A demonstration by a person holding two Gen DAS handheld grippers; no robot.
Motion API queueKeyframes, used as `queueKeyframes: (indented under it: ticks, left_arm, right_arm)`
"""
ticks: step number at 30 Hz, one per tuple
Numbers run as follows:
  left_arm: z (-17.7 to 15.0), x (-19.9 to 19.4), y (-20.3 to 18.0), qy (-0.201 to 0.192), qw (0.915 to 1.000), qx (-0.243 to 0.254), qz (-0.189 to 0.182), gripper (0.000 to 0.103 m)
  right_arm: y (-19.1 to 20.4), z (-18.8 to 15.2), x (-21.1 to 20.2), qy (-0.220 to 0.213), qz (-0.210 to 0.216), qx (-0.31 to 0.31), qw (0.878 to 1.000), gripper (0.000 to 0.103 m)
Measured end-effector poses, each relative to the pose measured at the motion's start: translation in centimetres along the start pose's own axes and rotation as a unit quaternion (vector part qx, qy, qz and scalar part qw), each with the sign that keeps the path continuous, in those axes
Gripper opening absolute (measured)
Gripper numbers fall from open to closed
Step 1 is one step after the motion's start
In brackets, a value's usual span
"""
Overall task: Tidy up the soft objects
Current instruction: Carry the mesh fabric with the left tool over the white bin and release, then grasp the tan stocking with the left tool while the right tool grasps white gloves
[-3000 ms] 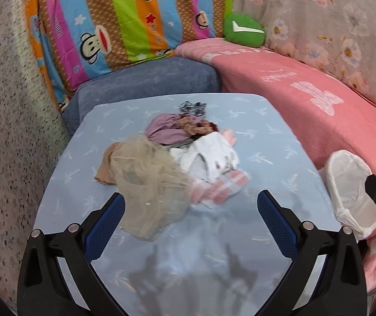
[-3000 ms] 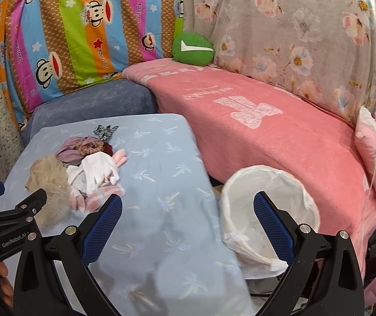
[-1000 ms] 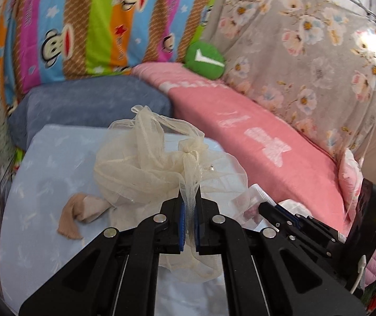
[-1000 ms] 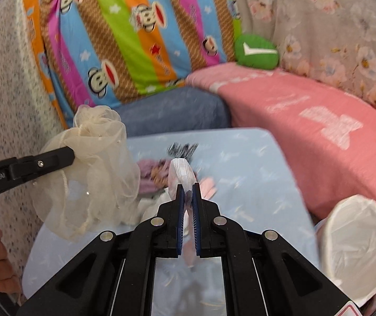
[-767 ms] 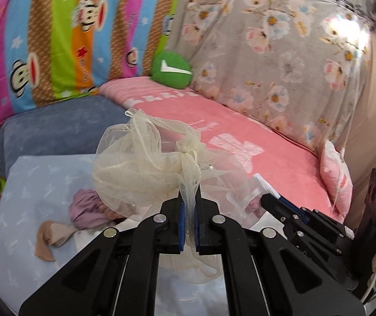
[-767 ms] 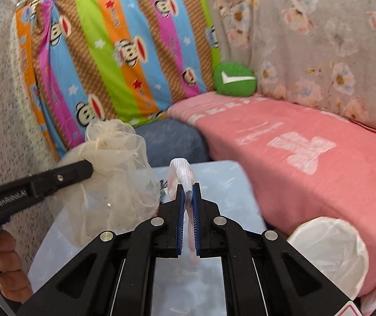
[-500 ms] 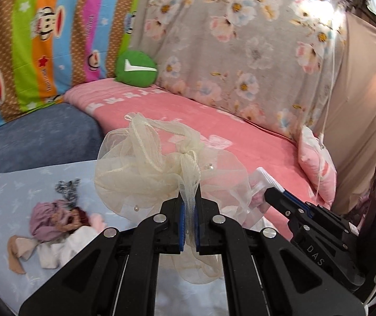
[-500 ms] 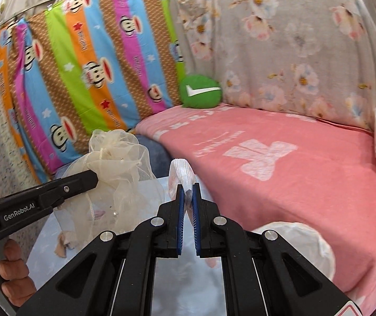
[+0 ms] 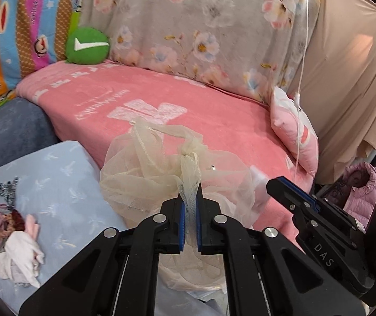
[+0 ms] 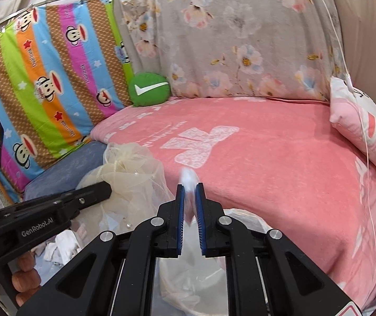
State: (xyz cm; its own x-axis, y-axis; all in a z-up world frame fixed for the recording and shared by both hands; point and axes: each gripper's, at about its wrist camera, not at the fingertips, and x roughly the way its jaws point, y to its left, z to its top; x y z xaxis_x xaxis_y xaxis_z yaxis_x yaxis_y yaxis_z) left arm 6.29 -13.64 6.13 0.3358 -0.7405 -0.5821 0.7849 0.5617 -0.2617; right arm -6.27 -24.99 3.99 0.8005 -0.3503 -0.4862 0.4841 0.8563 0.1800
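Two grippers raised over a pink blanket [image 10: 280, 158] on a sofa, floral drape [image 10: 240, 39] behind, blue-sheeted table [image 9: 64, 184] to the left. Left gripper [image 9: 190, 221] clenched on a cream tulle bundle [image 9: 161, 168], billowing up and forward from the jaws. Right gripper [image 10: 190, 210] slightly parted around a blurred white-pink cloth [image 10: 188, 181], standing upright. Below, white-lined bin [image 10: 195, 284]. Remaining clothes pile [image 9: 11, 237] near the table's left edge, well apart.

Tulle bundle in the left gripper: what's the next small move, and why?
Probably lower the left gripper a little, then open it. It is shut on the cream tulle bundle, which hangs over the white-lined bin beside the pink bed. The right gripper holds a pale cloth over the same bin.
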Motion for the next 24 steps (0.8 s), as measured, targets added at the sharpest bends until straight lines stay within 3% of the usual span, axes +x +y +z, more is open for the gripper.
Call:
queueKeyframes:
  ticks: [3,4,7,8,12,24]
  left_arm:
    - [-0.1,1.4,-0.4,0.020,0.9998,-0.003,-0.006,0.011]
    - [-0.1,1.8,-0.5,0.026,0.9996,-0.004,-0.010,0.022]
    - [-0.4,1.9,-0.6,0.022,0.9997,-0.012,-0.005,0.070]
    - [-0.4,1.8,-0.7,0.016,0.9998,-0.012,-0.001,0.076]
    - [-0.2,1.8,-0.4,0.016,0.9997,-0.016,0.002,0.077]
    - [-0.8,-0.5,2.5,-0.008,0.9983,-0.043,0.039,0.077]
  right_arm:
    - [-1.0,0.2,0.1,-0.004,-0.012,0.008,1.000,0.013]
    - [-1.3,0.2,0.1,-0.005,-0.016,0.010,1.000,0.018]
    - [-1.8,0.3,-0.2,-0.012,-0.026,0.015,0.999,0.030]
    - [-1.9,0.2,-0.3,-0.014,-0.028,0.014,0.999,0.031]
    - [-2.0,0.3,-0.9,-0.021,-0.029,0.019,0.999,0.040]
    - [2.2,-0.1,-1.4,-0.021,-0.001,-0.007,1.000,0.051]
